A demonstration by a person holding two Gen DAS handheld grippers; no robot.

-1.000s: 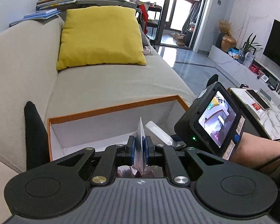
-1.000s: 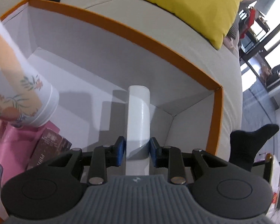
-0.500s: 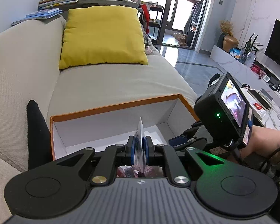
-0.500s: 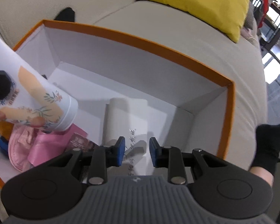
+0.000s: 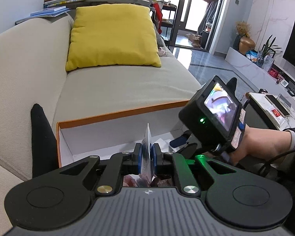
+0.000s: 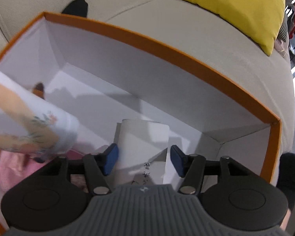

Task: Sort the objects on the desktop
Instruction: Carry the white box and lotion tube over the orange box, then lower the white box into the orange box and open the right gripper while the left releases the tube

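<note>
Sofa: a beige couch with a yellow cushion carries the whole job; the box sits on its seat.
Box: orange-rimmed, white inside, open at the top, and serving as the place things are sorted into.
Already in the box: a white tube lies on the floor towards the right corner; a pink pouch and a dark packet, only partly seen, lie at the left end.
Floral tube: white with orange and flower print, blurred, slanting over the left end of the box above the pink pouch, not yet set down.
Left gripper: fingers pressed onto the flat crimped end of the floral tube, holding it above the box.
Right gripper: jaws opening, pads clear of the white tube between them, so that item reads as delivered.
Progress: judged well along; at least the floral tube remains to be lowered and let go. Whether more items wait outside the box cannot be told.
</note>
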